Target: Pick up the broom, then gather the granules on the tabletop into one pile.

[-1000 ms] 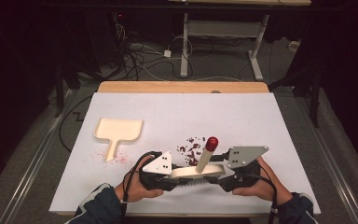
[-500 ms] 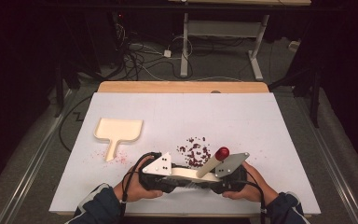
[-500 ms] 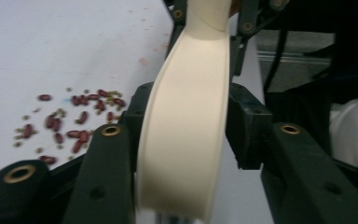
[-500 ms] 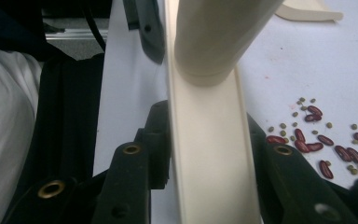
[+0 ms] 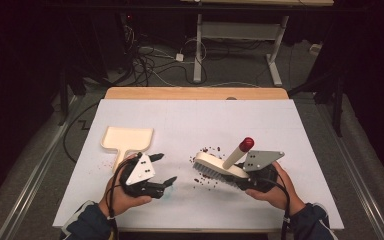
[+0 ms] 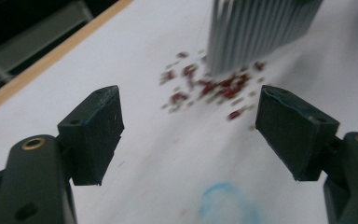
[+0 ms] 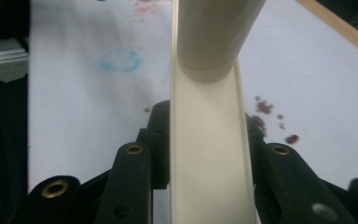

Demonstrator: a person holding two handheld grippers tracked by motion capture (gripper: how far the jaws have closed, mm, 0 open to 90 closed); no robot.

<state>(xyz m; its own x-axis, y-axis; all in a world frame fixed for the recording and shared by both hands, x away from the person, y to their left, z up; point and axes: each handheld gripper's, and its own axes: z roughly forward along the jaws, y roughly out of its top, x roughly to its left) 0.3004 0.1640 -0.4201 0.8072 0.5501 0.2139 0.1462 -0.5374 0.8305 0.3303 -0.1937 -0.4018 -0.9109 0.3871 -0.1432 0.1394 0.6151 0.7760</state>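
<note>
A cream hand brush [image 5: 215,166] with grey bristles and a red-tipped handle [image 5: 246,144] hangs just over the white table cover, with my right gripper [image 5: 240,181] shut on its back end. In the right gripper view the brush's cream back [image 7: 209,154] runs between the jaws of the right gripper [image 7: 208,123]. Red crumbs [image 5: 206,150] lie scattered around the bristles. My left gripper [image 5: 165,168] stands open to the brush's left, holding nothing. In the left gripper view the left gripper [image 6: 193,135] faces the bristles [image 6: 261,28] and the crumbs [image 6: 209,88]. A cream dustpan [image 5: 127,140] lies flat at the left.
The white cover [image 5: 190,120] spans the table, with a wooden edge [image 5: 195,93] at the back. A faint blue ring mark [image 6: 223,200] sits on the cover just in front of the left gripper. Cables and desk legs lie on the floor beyond.
The left gripper has let go of the brush, opened and drawn off to the left. The right gripper has carried the brush up and to the right over the crumbs.
</note>
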